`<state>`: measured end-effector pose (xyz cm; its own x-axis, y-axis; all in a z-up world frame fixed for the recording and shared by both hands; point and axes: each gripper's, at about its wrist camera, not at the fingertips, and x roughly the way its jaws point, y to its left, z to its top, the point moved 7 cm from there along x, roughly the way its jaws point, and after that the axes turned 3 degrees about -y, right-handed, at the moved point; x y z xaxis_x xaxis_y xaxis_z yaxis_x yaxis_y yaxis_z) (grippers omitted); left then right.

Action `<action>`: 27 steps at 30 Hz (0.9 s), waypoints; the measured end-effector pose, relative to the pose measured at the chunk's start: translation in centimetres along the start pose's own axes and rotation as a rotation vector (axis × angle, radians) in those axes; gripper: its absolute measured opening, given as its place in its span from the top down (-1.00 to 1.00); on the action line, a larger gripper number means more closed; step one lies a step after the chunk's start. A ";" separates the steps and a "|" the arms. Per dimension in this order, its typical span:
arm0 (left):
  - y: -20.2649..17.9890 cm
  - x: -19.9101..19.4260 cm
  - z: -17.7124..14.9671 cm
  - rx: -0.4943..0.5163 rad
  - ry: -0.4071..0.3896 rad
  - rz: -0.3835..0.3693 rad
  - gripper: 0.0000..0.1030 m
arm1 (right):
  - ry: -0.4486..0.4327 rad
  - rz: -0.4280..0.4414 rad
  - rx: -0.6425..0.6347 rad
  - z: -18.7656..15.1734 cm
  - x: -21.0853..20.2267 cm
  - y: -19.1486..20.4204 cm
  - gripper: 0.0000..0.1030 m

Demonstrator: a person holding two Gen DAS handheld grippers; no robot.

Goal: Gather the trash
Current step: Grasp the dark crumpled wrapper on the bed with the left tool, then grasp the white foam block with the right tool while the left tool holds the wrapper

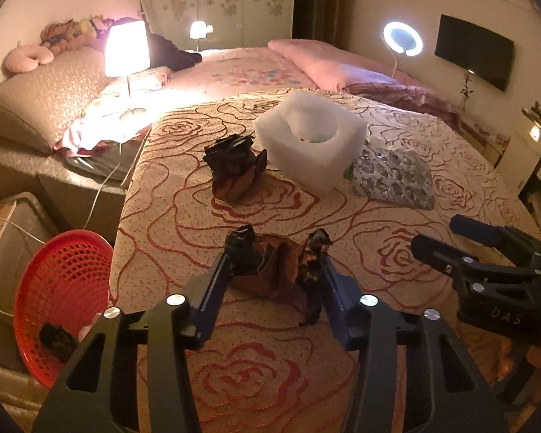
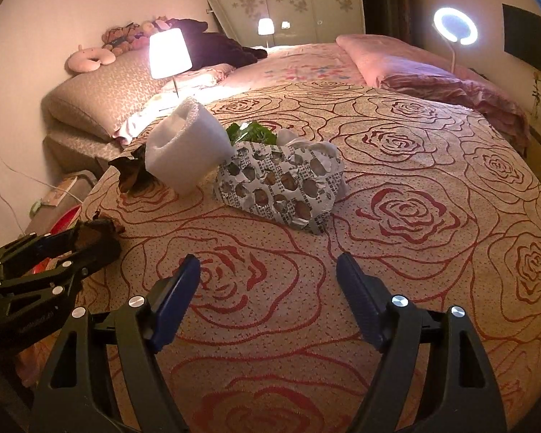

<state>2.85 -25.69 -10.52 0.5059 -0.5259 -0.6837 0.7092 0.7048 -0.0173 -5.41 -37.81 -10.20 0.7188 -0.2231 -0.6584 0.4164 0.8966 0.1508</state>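
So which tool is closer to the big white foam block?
Right. The right tool hangs open just short of the white foam block, while the left tool sits farther back, gripping a crumpled brown wrapper.

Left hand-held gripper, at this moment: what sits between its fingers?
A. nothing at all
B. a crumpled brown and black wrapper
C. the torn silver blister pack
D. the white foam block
B: in the left wrist view the left hand-held gripper has its blue pads on both sides of the crumpled brown and black wrapper, while the white foam block and the silver blister pack lie farther up the bedspread.
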 end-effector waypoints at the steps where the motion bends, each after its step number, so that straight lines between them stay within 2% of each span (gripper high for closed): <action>1: 0.1 -0.1 0.0 0.001 -0.005 -0.002 0.16 | 0.000 -0.002 -0.001 0.0 0.0 0.0 -0.46; 3: 0.2 -0.3 0.0 -0.006 -0.010 -0.009 0.22 | 0.001 -0.003 -0.003 0.0 0.0 0.0 -0.46; 5: 0.2 -0.6 0.2 -0.013 -0.017 -0.018 0.39 | 0.001 -0.008 -0.007 0.1 0.0 -0.1 -0.46; 6: 0.2 -0.8 0.2 -0.017 -0.017 -0.026 0.41 | 0.001 -0.009 -0.007 0.1 0.0 -0.1 -0.46; 10: 0.3 -1.4 0.3 -0.021 -0.032 -0.023 0.41 | -0.010 -0.009 -0.013 0.7 0.0 0.3 -0.46; 17: 1.3 -2.2 0.2 -0.054 -0.047 -0.035 0.42 | -0.090 0.010 -0.098 4.4 -0.8 2.8 -0.46; 23: 1.8 -3.1 0.3 -0.067 -0.065 -0.036 0.42 | -0.105 0.006 -0.169 7.0 1.2 4.7 -0.69; 27: 2.4 -3.4 0.3 -0.078 -0.068 -0.032 0.42 | -0.098 -0.001 -0.217 7.6 3.1 6.2 -0.74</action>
<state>2.98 -22.34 -8.05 0.5177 -0.5783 -0.6306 0.6868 0.7204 -0.0968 3.60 -35.89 -5.67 0.7734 -0.2505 -0.5824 0.2953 0.9552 -0.0187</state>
